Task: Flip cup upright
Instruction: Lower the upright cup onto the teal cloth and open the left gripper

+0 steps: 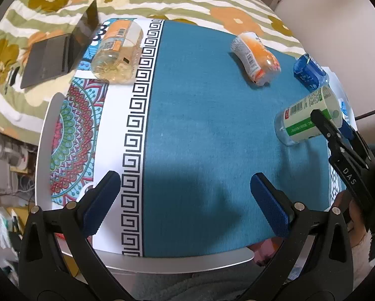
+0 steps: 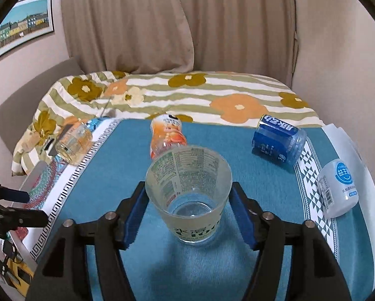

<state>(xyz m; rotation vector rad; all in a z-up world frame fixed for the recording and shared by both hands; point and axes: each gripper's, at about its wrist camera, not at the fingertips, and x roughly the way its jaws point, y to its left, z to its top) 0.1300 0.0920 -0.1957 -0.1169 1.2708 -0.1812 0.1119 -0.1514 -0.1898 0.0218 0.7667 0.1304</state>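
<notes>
**A:** Where's the cup?

**B:** The cup [image 2: 190, 195] sits between the pads of the right gripper [image 2: 188, 209], mouth toward the camera. In the right wrist view both blue pads press its frosted sides, so the jaws are closed onto it. From the left wrist view the same cup [image 1: 309, 118] is tilted, base pointing out over the teal cloth [image 1: 200, 125]. Whether the base touches the cloth I can't tell.

**A:** And the left gripper?

**B:** The left gripper [image 1: 184, 190] is spread wide above the cloth, holding nothing. Its lower arms are cut off by the frame edge.

**A:** Anything else hard to read?

**B:** The cup's green label print is partly hidden by the black finger [image 1: 322, 121] in front of it. Behind the cup, the orange bottle [image 2: 167, 135] lies on its side, its near end covered by the cup's rim. The blue bottle [image 2: 279, 143] also lies flat, and a white bottle [image 2: 336, 188] lies near the table's right edge. The yellowish bottle [image 1: 117, 50] lies on the patterned border; the laptop [image 1: 59, 50] rests on the floral blanket [image 1: 212, 7].
</notes>
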